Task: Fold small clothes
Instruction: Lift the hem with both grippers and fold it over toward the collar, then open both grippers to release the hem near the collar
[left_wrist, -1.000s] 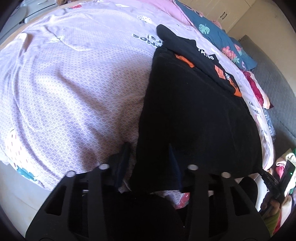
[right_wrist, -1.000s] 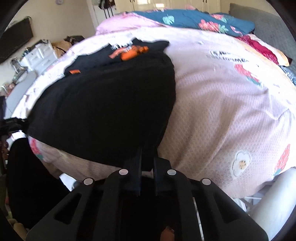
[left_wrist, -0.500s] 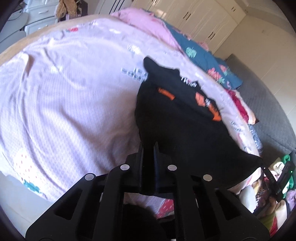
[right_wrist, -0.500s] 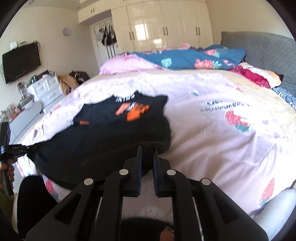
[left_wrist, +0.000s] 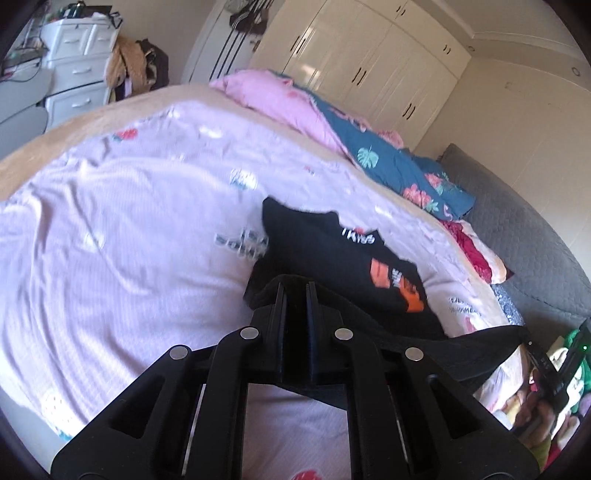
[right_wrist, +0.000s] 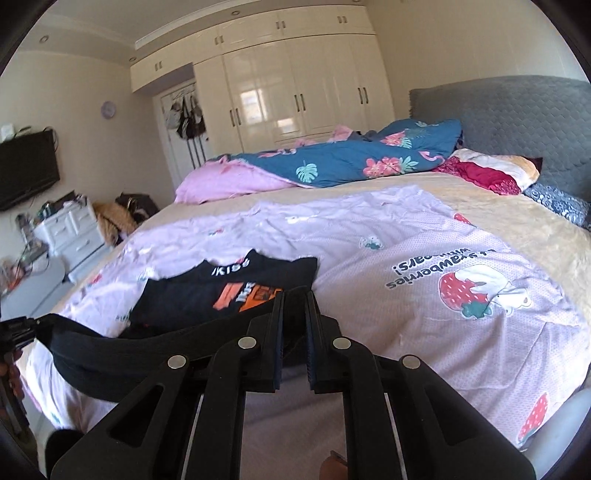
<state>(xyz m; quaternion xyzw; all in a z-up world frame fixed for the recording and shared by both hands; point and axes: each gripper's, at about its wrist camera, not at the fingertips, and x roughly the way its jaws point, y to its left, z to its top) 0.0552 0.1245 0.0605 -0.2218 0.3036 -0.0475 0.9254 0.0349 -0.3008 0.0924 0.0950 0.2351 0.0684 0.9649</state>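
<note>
Now both tools, left tool (left_wrist: 295, 286) and right tool (right_wrist: 294, 293), clamp the black shirt's (right_wrist: 207, 299) hem, collar pointing away.

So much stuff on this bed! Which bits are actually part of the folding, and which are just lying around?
In use: black T-shirt, its hem pinched by left gripper and right gripper.

Lying about: lilac sheet, blue floral quilt, red pillow, white drawers.
</note>
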